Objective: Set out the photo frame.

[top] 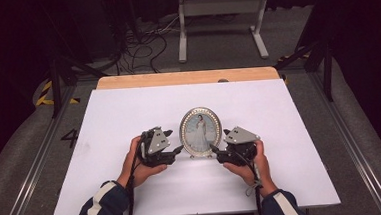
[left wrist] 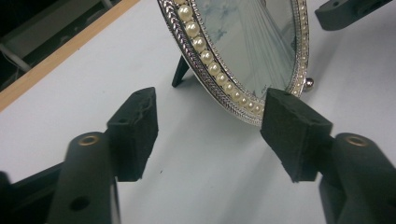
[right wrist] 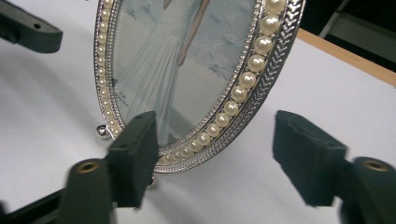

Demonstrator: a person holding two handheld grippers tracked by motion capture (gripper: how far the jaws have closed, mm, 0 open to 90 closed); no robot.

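An oval silver photo frame (top: pixel 200 132) edged with pearls stands upright on the white table top (top: pixel 129 116), holding a picture of a figure in a long dress. My left gripper (top: pixel 174 141) is at the frame's left lower edge and my right gripper (top: pixel 219 140) at its right lower edge. In the left gripper view the gripper (left wrist: pixel 212 135) is open, with the frame's rim (left wrist: pixel 219 74) just ahead, near its right pad (left wrist: pixel 294 133). The right gripper (right wrist: pixel 219 158) is also open, and the frame (right wrist: pixel 187 70) has its lower rim between the pads, apart from both.
The frame's black back leg (left wrist: pixel 180 72) and small ball foot (left wrist: pixel 308 84) rest on the table. A wooden strip (top: pixel 186 77) runs along the table's far edge. Beyond it stand a white metal support (top: pixel 220 8) and loose cables (top: pixel 144 45) on the floor.
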